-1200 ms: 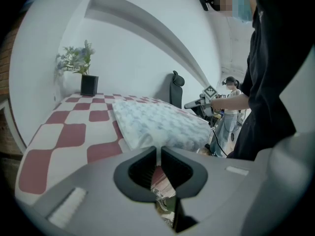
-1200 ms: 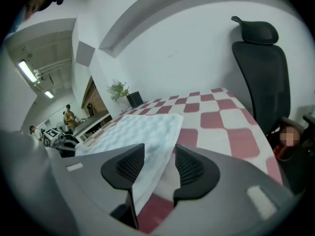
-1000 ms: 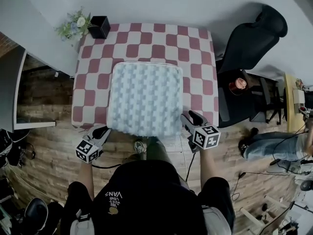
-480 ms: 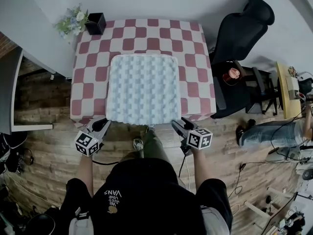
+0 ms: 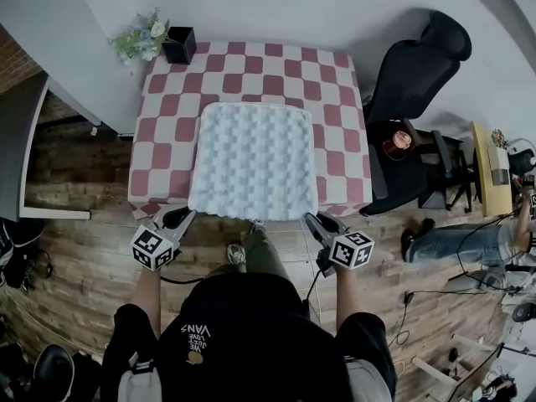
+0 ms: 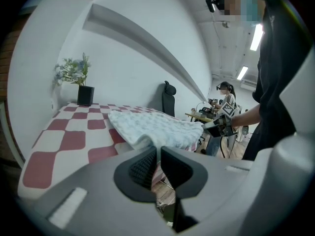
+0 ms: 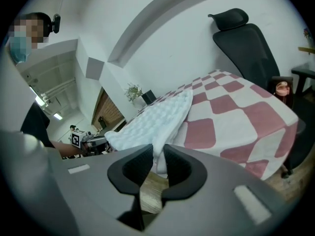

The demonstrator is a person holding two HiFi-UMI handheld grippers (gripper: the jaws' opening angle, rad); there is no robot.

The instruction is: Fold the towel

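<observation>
A white, bumpy towel [image 5: 251, 162] lies flat on the red-and-white checked table [image 5: 167, 82], its near edge at the table's front edge. My left gripper [image 5: 186, 215] is at the towel's near left corner. In the left gripper view the left gripper [image 6: 158, 151] is shut, with the towel [image 6: 152, 124] corner pinched between its pads. My right gripper [image 5: 311, 219] is at the near right corner. Its jaws are closing, and in the right gripper view the right gripper [image 7: 158, 154] has a fold of the towel [image 7: 152, 117] squeezed in the narrow gap.
A black pot [image 5: 177, 45] with flowers [image 5: 141, 36] stands on the table's far left corner. A black office chair [image 5: 419, 57] and a small stand with a cup [image 5: 394, 145] are to the right. Another person [image 5: 469, 241] sits further right, over the wooden floor.
My right gripper has slid left along the table's front edge to the towel's near right corner, and its jaws have narrowed onto it. The left gripper has stayed at its corner.
</observation>
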